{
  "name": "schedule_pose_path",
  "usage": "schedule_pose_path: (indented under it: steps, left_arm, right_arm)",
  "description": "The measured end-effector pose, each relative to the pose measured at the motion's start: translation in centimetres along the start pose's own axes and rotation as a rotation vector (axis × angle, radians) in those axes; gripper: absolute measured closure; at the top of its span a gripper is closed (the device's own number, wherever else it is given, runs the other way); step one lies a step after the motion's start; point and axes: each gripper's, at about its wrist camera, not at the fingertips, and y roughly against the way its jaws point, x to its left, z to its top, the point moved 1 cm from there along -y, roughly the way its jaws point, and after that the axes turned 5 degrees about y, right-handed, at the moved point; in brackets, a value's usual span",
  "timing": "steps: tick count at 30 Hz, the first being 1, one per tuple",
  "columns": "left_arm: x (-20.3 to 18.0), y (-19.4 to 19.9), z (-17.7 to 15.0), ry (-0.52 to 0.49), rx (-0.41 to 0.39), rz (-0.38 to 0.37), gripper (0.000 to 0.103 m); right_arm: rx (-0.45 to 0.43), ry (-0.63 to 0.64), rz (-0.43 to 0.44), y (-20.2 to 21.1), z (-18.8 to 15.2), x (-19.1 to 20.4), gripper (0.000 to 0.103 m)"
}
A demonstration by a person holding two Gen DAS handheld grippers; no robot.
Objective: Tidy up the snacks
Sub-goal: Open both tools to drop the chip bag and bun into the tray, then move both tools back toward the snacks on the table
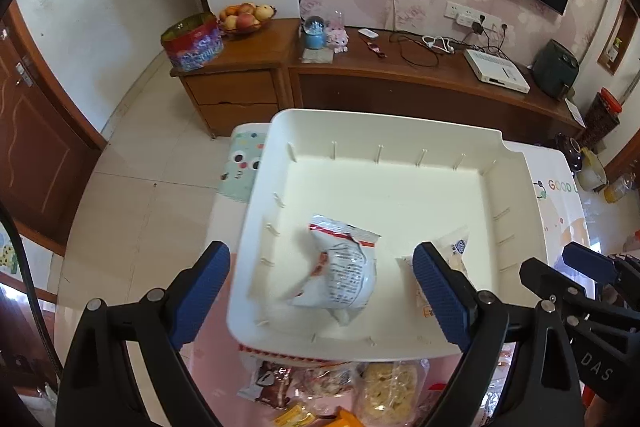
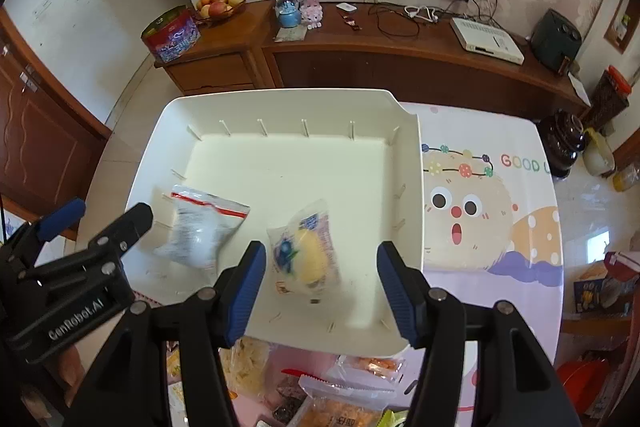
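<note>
both tongs, left (image 1: 320,297) & right (image 2: 320,293), are released over the tray (image 1: 400,131); white bag (image 1: 344,267) & yellow bag (image 2: 306,251) lie inside, blurry. next: lift straight up, clear the rim, grab from the desk pile (image 2: 336,395).

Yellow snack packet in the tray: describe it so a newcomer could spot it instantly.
Find the big white tray on the cartoon-print tablecloth. Two packets lie inside, near its front edge. Yours is the clear packet with a yellow cake and blue print, toward the tray's right; its neighbour is a white packet with a red strip, on the left.
</note>
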Motion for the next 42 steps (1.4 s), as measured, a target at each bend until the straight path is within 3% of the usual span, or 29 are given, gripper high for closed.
schedule_pose_path:
  steps: [14,24,34,42]
  left_arm:
    - [2.6,7.3,-1.7,-0.01,-0.086,-0.051,0.011]
    - [5.2,12.9,-4.6,-0.021,-0.136,-0.1,0.011]
    - [6.8,17.5,-9.3,-0.081,-0.179,-0.148,0.011]
    - [8.3,17.8,-13.6,-0.137,-0.158,-0.152,0.01]
  right_arm:
    - [-0.069,0.091,-0.009,6.1,-2.6,4.5,0.045]
    - [-0.146,0.082,-0.04,11.7,-6.0,6.7,0.045]
    - [-0.203,0.056,-0.063,16.2,-10.7,8.1,0.045]
    - [-0.174,0.054,-0.054,15.8,-15.3,9.1,0.045]
